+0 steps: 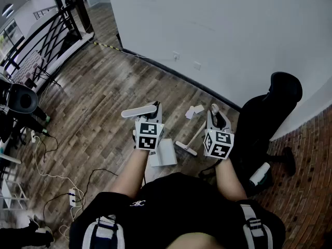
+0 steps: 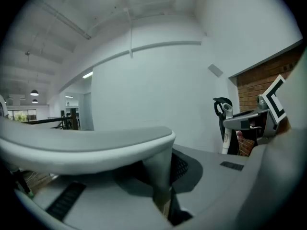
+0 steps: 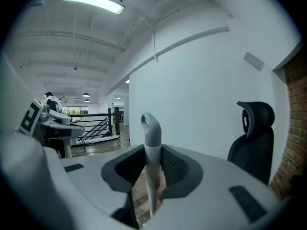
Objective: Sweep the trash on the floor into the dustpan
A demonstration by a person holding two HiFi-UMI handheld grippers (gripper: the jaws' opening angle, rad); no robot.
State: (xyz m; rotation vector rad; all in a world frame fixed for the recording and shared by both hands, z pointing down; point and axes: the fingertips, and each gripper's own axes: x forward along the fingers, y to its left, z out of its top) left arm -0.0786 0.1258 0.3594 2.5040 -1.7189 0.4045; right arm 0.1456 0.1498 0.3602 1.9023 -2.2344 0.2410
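Both grippers are held upright over the wooden floor. My left gripper [image 1: 154, 112] is shut on the white dustpan's handle [image 1: 138, 111], which crosses its jaws as a wide pale bar [image 2: 86, 145]. The dustpan's pan [image 1: 164, 152] hangs below, near the floor. Between the jaws of my shut right gripper [image 1: 216, 116] stands the broom's handle [image 3: 152, 147], upright with a grey tip. Its stick slants down to the broom head [image 1: 185, 148], just right of the pan. A few white paper scraps [image 1: 194, 110] lie on the floor beyond the broom.
A black office chair [image 1: 270, 113] stands close on the right, by the white wall [image 1: 218, 25]. Cables and a power strip [image 1: 75, 195] lie on the floor at the left. A black railing [image 1: 46, 35] and dark equipment [image 1: 21, 100] are at the far left.
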